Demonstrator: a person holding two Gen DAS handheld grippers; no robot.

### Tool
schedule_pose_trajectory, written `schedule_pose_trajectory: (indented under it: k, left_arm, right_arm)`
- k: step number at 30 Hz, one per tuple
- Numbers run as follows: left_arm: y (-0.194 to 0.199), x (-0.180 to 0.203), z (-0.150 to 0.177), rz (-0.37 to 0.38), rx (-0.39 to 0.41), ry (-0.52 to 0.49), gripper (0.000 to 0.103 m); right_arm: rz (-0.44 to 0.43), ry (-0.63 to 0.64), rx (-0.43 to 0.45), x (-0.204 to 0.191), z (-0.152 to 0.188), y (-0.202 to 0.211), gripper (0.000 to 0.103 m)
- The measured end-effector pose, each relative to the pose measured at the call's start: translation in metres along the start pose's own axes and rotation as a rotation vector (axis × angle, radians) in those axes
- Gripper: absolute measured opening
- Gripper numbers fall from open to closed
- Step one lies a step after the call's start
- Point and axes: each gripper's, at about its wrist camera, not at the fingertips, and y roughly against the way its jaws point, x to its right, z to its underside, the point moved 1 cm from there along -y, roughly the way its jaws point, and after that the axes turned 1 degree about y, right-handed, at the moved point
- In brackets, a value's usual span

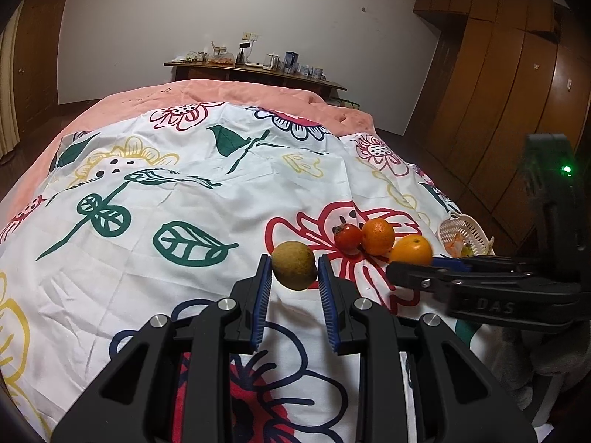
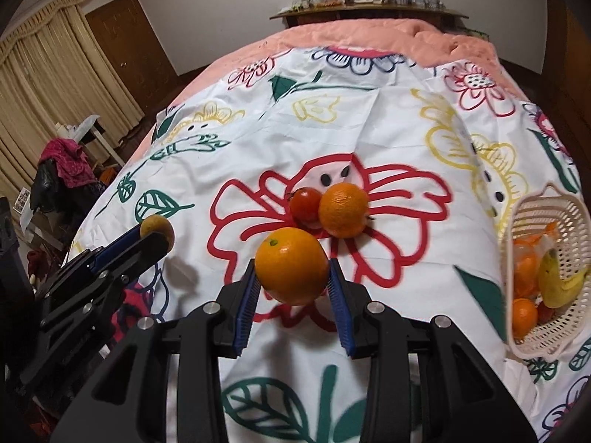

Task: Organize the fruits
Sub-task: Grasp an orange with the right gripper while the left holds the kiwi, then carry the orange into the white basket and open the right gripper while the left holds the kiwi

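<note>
carrying two fruits at once, we want both grips steady before we swing toward the basket (image 2: 546,347). our left tool (image 1: 295,269) is clamped on a brownish-green fruit (image 1: 294,265), its blue pads pressing either side, and the fruit looks lifted clear of the bed sheet (image 1: 184,184). our right tool (image 2: 291,277) is closed on a large orange (image 2: 291,265), pads seated at its widest part, also seemingly off the sheet. we judge the basket, at the right edge of the bed, to be the goal, since it already holds a banana (image 2: 557,280) and some orange fruit.

to do this well, we take the right tool across first, as it is nearer the basket, keep the orange level, and lower it inside the rim before letting go, so it does not bounce out or roll. the left tool should wait behind so the two do not collide.

the orange is round, bright, smooth-skinned, with a small green stem scar on top. the brownish fruit is duller, oval and rough-looking. a smaller orange (image 2: 343,210) and a red fruit (image 2: 304,203) sit touching each other on the red flower print, not yet collected.
</note>
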Motion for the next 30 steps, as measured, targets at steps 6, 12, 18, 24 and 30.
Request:
schedule_pose_trajectory:
  k: [6, 12, 18, 24, 30]
  left_arm:
    - [0.001, 0.007, -0.001, 0.003, -0.003, -0.013, 0.026]
    - [0.001, 0.015, -0.002, 0.005, -0.009, -0.032, 0.026]
    - [-0.001, 0.025, -0.003, 0.006, -0.018, -0.051, 0.026]
    - [-0.003, 0.034, -0.004, 0.003, -0.029, -0.068, 0.026]
    - [-0.005, 0.042, -0.008, 0.011, -0.036, -0.082, 0.026]
  right_arm:
    - [0.030, -0.073, 0.053, 0.034, 0.005, 0.025, 0.037]
    - [0.108, -0.192, 0.093, 0.092, 0.013, 0.047, 0.037]
    - [0.193, -0.297, 0.101, 0.149, 0.030, 0.062, 0.037]
    - [0.235, -0.401, 0.090, 0.198, 0.049, 0.063, 0.037]
    - [0.248, -0.451, 0.065, 0.221, 0.061, 0.051, 0.037]
